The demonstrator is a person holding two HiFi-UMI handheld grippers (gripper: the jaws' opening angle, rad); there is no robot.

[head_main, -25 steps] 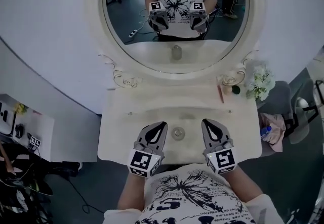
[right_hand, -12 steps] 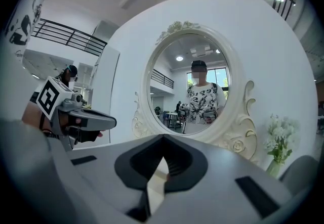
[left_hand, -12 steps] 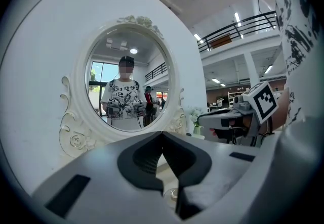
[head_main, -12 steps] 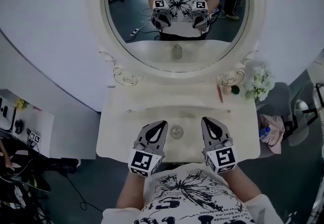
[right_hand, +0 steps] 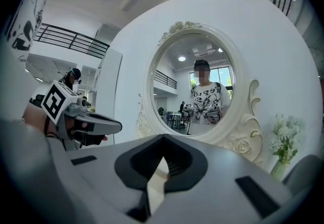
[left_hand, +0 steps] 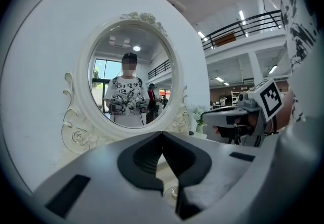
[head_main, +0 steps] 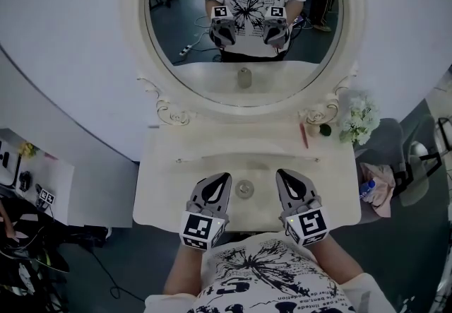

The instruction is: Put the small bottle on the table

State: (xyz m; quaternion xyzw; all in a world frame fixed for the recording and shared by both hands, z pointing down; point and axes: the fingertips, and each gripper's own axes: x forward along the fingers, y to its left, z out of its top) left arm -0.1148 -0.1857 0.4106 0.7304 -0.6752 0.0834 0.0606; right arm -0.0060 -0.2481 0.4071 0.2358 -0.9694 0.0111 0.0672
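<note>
The left gripper [head_main: 221,181] and the right gripper [head_main: 284,177] hover low over the front edge of the cream worktop [head_main: 166,195], side by side and pointing away from the person. Both are closed, tips together. Each gripper's own view shows nothing between its jaws, only pale worktop through the gap behind the tips.

Between them, touching neither, the small bottle [head_main: 244,189] stands upright on the worktop, seen from above as a round cap.

Since the bottle is already on the table and both grippers are empty, the placing step looks finished, or else this is a rest before any further handling. I judge that the next move calls only for drawing both grippers back toward the body. They should be kept level and apart so that neither side brushes the bottle, which looks light and easy to tip.

Farther back a low raised ledge [head_main: 247,157] crosses the worktop. At its right end lie a thin reddish stick [head_main: 304,135] and a spray of white flowers [head_main: 359,119]. Behind it rises the oval mirror [head_main: 244,96], which reflects the bottle, the two grippers and the person's printed shirt.
</note>
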